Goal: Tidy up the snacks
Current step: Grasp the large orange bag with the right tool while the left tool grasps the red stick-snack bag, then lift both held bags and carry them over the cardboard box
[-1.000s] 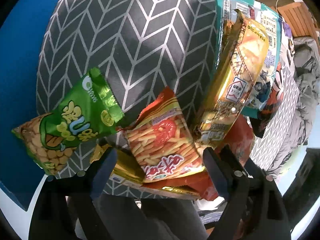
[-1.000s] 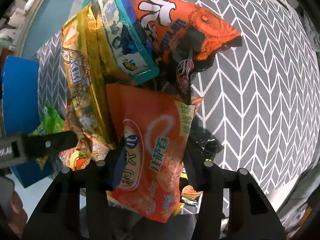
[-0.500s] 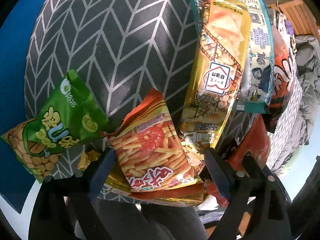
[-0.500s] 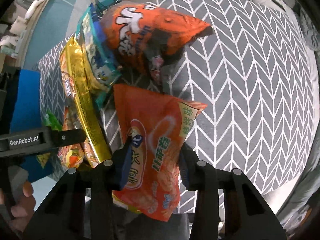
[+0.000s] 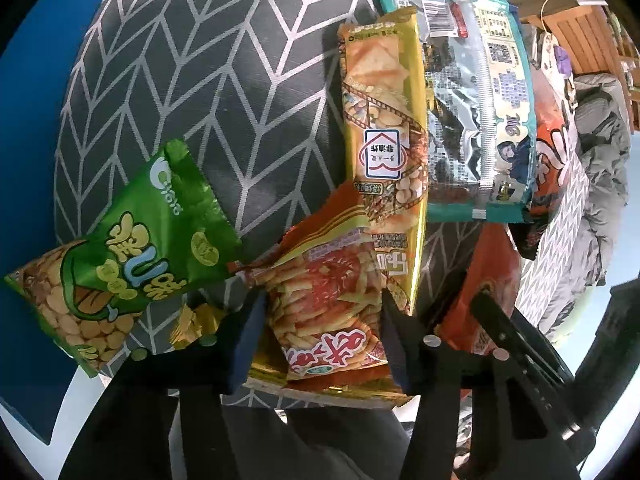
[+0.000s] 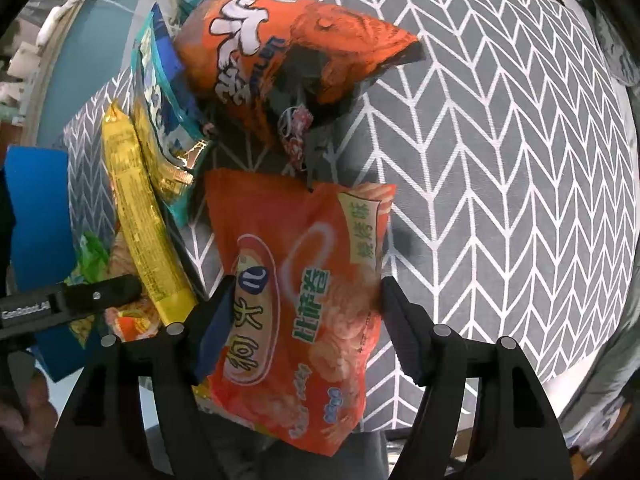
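Left wrist: my left gripper point(image 5: 320, 320) closing, jaws flank fries bag point(image 5: 324, 312) on grey cloth point(image 5: 208, 80); can't tell if pads press it. Green bag point(image 5: 120, 256) just left, gold bag point(image 5: 384, 160) leaning above.

Right wrist: my right gripper point(image 6: 304, 320) opening, jaws spread round orange bag point(image 6: 304, 280), right pad clear. Fish bag point(image 6: 288, 52) beyond.

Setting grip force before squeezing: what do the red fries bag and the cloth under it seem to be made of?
Red fries bag: seemingly thin glossy plastic film, with shiny highlights, crinkles and a crimped edge.
Cloth: looks like matte woven fabric, grey with a white chevron print and a faint weave texture, draping at the edge.
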